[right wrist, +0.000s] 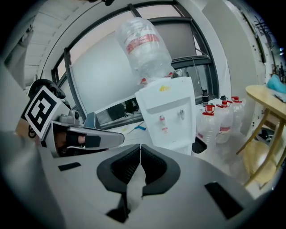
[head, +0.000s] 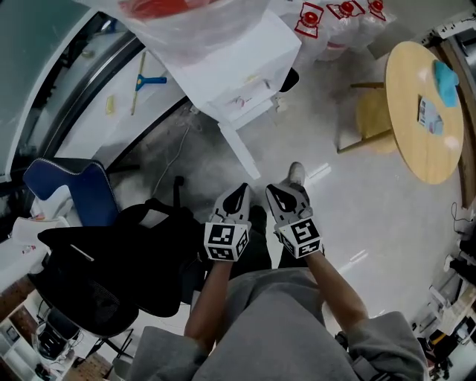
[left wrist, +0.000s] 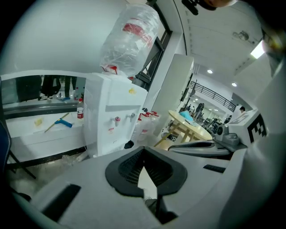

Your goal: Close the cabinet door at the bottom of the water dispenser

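While both claws sit low at centre, the left gripper and right gripper lie side by side, each pinched closed on nothing. Black chair at 8 o'clock. Floor pale, glossy, scuffed grey toward 11. Water dispenser at 12, bottle on top. Its cabinet door juts edge-on from the base toward the claws. Round wooden table at 2. Red-capped jugs at 1, farthest back.
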Demonstrator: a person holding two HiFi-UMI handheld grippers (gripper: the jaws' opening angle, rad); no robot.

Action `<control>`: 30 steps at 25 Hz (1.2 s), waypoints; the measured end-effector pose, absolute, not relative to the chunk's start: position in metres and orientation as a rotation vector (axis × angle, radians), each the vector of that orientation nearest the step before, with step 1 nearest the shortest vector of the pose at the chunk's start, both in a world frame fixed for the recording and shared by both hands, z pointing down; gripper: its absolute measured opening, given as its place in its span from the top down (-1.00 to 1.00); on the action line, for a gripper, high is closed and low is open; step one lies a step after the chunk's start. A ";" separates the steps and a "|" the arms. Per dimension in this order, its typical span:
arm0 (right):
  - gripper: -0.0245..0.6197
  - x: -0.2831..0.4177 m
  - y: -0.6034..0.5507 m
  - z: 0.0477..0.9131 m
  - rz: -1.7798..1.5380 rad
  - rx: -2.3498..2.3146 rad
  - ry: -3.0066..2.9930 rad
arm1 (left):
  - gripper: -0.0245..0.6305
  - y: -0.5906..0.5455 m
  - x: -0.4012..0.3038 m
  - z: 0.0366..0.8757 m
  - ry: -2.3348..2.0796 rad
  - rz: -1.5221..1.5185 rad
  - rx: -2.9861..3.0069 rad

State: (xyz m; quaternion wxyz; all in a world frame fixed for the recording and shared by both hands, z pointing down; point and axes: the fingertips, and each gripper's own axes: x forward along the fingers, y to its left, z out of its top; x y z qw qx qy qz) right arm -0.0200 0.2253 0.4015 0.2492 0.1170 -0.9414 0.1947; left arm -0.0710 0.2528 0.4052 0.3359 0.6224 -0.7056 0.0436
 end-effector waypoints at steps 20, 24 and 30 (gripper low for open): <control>0.57 -0.017 0.227 0.620 0.565 0.246 -2.375 | 0.90 0.243 -0.070 0.569 -1.738 0.239 1.641; 0.43 -0.012 0.226 0.657 0.544 0.254 -2.351 | 0.90 0.245 -0.065 0.591 -1.737 0.233 1.603; 0.27 -0.018 0.242 0.701 0.478 0.171 -2.303 | 0.90 0.256 -0.058 0.624 -1.731 0.217 1.524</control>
